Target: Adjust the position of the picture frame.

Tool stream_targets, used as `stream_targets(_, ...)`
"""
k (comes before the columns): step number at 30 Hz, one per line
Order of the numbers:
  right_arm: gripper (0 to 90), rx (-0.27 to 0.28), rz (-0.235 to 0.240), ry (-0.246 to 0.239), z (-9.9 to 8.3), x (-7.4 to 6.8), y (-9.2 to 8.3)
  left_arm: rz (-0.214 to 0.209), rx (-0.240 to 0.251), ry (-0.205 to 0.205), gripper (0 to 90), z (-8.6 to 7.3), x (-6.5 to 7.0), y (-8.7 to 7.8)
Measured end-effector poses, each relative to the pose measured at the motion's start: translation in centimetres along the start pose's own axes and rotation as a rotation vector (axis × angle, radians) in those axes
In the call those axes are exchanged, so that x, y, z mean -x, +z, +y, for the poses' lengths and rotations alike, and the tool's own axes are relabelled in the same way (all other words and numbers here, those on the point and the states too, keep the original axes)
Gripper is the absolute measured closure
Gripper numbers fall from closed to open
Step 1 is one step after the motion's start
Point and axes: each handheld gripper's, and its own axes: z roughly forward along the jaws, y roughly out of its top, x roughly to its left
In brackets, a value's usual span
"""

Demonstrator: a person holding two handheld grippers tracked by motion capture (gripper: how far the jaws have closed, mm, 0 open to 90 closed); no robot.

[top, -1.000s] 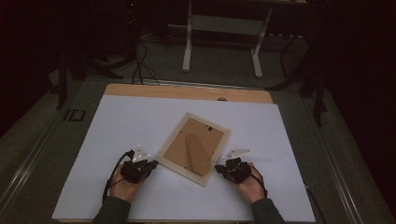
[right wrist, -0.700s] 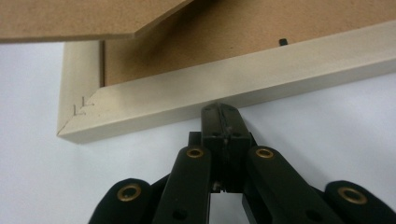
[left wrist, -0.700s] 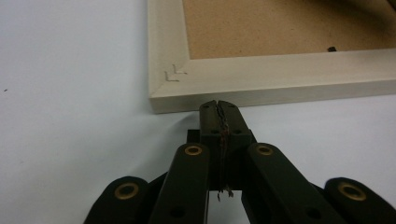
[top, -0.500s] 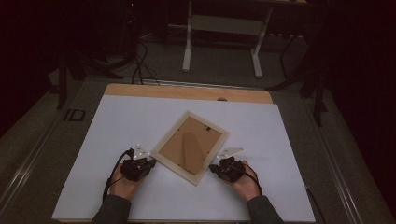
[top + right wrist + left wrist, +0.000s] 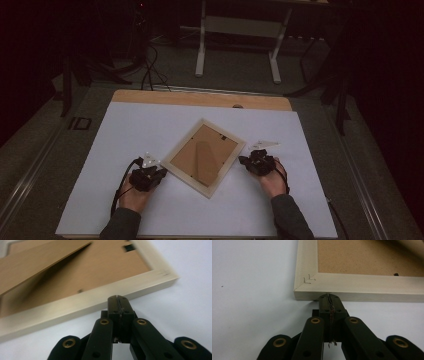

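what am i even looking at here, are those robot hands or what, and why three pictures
No robot: a person holds a hand-held tool with two black jaws in each hand. The wide picture is taken from above the table. There the left gripper and the right gripper sit on either side of a picture frame, which lies face down on a white sheet. The other two pictures come from small cameras riding on each tool, looking along its jaws. Both pairs of jaws are shut with nothing between them. The left gripper's tip meets the frame's edge; the right gripper's tip is close to the frame's edge, and contact is hard to tell.

High view looks down; gripper views close; all share frame [image 5: 204, 156].
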Motion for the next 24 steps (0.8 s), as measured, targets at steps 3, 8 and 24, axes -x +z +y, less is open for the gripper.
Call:
stream_targets(3, 89.7, 0.008, -0.026, 0.019, 0.5, 0.9, 0.1, -0.003, 0.002, -0.004, 90.0, 0.1, -0.2, 0.2)
stream_targets(8, 89.7, 0.014, -0.074, 0.041, 1.5, 2.0, 0.5, 0.012, -0.012, 0.010, 90.0, 0.7, -0.3, 0.5)
stream_targets(24, 89.7, 0.031, -0.176, 0.147, 3.1, 5.0, 2.6, -0.005, 0.003, -0.027, 90.0, 1.2, -0.9, 1.1)
